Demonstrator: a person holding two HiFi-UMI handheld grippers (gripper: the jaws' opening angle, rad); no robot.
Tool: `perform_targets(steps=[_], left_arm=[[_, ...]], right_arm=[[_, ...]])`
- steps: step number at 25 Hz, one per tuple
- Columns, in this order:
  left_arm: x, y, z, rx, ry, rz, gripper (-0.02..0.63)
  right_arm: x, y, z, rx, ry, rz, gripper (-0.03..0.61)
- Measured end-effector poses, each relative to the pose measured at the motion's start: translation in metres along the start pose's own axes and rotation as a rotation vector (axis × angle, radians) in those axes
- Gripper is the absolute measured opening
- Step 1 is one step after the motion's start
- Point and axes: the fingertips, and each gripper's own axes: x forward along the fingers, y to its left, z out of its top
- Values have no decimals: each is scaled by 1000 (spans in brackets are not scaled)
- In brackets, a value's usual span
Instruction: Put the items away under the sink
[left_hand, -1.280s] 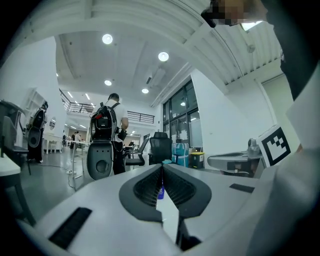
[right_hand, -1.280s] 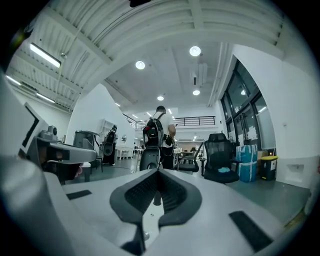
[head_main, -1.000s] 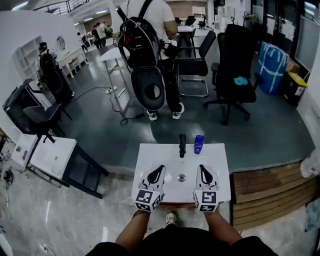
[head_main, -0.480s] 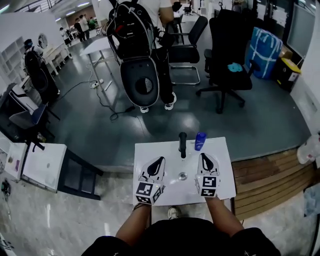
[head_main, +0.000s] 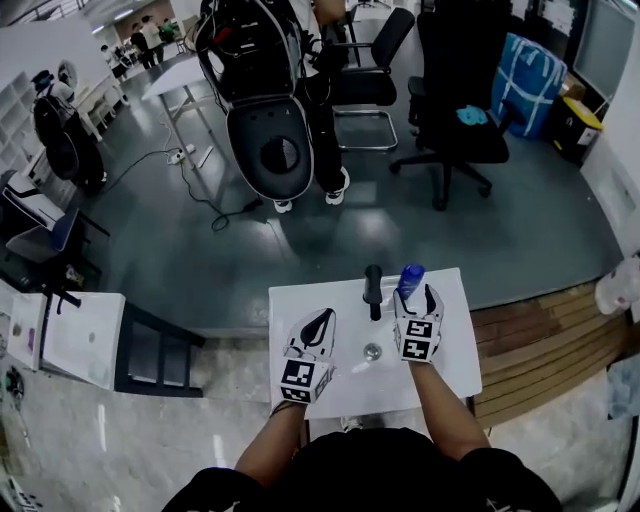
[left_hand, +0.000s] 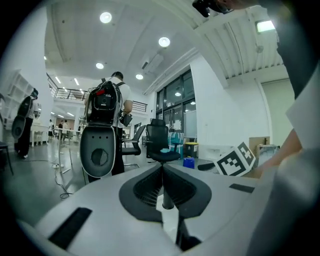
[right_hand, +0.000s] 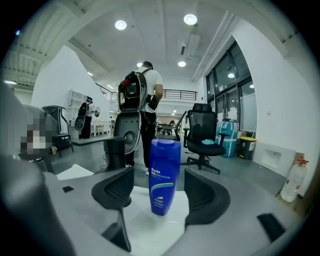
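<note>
The right gripper (head_main: 417, 295) is reaching along the white sink (head_main: 300, 305) toward a blue bottle (right_hand: 164, 175), which is standing upright at the back edge, just beside the black faucet (head_main: 373, 290). Its jaws have just been opening and are now spread wide, with the bottle between them and neither pad pressing on it. The left gripper (head_main: 318, 318) is hovering over the sink's left side, its jaws pressed together and holding nothing.

A clean pick is likely calling for the pads to close squarely on the bottle's flat sides, low enough on the body to keep it from tipping. The bottle then needs lifting straight up before it swings away. The faucet is crowding the bottle's left and looks like the main thing to knock. The drain (head_main: 372, 351) is sitting nearer the person. The space under the sink is not showing in any view. Beyond the sink, an office chair (head_main: 455, 100) and a standing person (head_main: 265, 60) are well apart from the work.
</note>
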Motion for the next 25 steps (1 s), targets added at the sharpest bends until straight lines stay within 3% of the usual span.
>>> perform_targets(steps=[5, 11, 14, 19, 25], left_arm=[[8, 9, -1, -22, 9, -10, 21], [11, 7, -6, -16, 27, -12, 21], [9, 6, -7, -13, 33, -9, 21], [3, 3, -8, 10, 44, 0, 21], [-1, -2, -5, 47, 44, 15, 21]], right_arm=[[34, 1, -17, 40, 76, -12, 353], [57, -10, -31, 94, 128, -91, 362], [62, -14, -30, 82, 108, -114, 284], [59, -12, -31, 75, 128, -91, 279], [51, -10, -19, -16, 78, -35, 279]])
